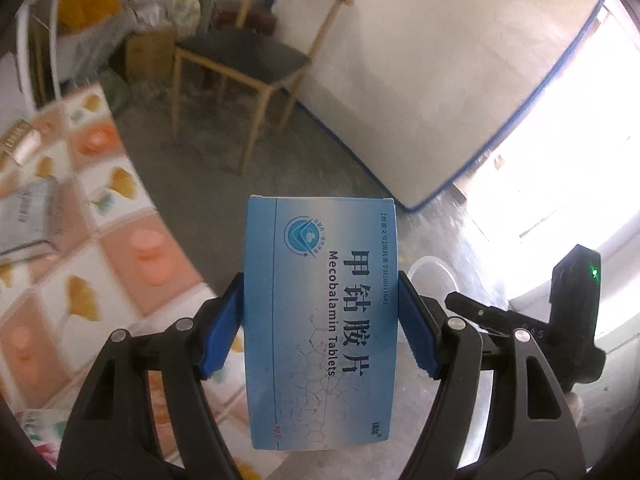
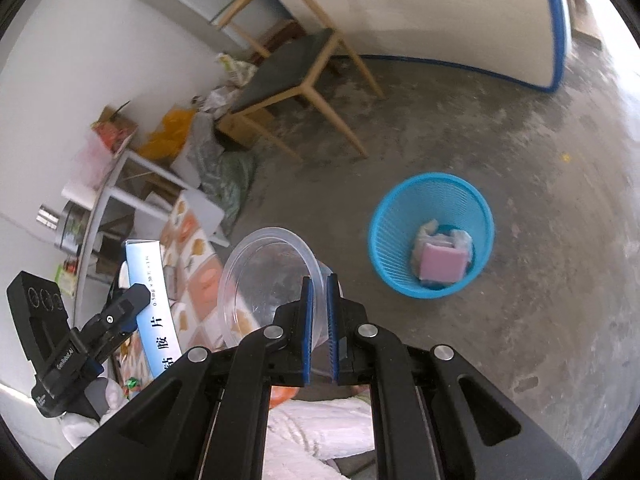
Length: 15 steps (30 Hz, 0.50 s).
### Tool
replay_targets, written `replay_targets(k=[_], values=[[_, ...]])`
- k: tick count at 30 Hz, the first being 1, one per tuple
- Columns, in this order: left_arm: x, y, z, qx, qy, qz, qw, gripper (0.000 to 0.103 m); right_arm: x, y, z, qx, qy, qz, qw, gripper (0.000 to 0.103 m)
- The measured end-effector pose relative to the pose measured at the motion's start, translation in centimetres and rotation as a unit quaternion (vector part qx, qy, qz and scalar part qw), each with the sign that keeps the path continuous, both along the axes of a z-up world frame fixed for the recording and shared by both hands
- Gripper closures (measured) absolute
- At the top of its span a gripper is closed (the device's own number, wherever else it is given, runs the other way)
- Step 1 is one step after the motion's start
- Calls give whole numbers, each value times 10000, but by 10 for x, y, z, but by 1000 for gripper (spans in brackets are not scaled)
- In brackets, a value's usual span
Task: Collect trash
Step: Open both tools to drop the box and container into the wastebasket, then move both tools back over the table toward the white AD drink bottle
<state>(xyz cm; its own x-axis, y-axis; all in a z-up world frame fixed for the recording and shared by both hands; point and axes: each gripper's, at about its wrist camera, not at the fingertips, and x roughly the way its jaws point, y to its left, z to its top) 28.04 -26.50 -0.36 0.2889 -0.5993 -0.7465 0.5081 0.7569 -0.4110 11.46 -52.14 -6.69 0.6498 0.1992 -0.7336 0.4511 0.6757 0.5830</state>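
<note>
My left gripper (image 1: 320,312) is shut on a blue Mecobalamin tablet box (image 1: 324,320), held upright in the air past the table edge; box and gripper also show in the right wrist view (image 2: 150,300). My right gripper (image 2: 319,292) is shut on the rim of a clear plastic cup (image 2: 268,280), held tilted above the floor; the cup shows faintly in the left wrist view (image 1: 434,276). A blue mesh trash basket (image 2: 432,200) stands on the concrete floor ahead and right of the right gripper, with a pink pad (image 2: 444,264) and crumpled wrappers inside.
A table with a tiled pink-and-leaf cloth (image 1: 92,248) lies to the left, with a grey packet (image 1: 28,220) on it. A wooden chair (image 2: 296,68) stands ahead. A white mattress with blue trim (image 1: 440,80) leans behind. Boxes and bags clutter a rack (image 2: 132,152) at left.
</note>
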Motion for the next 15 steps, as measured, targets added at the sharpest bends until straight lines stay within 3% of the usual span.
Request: replay_targets(k=[9,11,12,14,15], values=[[35,-75,-41,282,422,-241,9984,34,18,-51,-51,349,373,-548,9972,96],[48,-97,-45,236,443,-204,9985,28,32,-70,-67,476,438,-810,9946,95],[54,-106,-46,137,468,-214,9986,18,39,-76,-74,594,419,-891,9934,92],[67,-126,-51,23,454,-169,9988,17,54,-92,-95,664,495,-1065,9909,72],[69,-134,-53,29,420,-119,9990,17,59,-97,-102,558,612,-1137,9901,58]])
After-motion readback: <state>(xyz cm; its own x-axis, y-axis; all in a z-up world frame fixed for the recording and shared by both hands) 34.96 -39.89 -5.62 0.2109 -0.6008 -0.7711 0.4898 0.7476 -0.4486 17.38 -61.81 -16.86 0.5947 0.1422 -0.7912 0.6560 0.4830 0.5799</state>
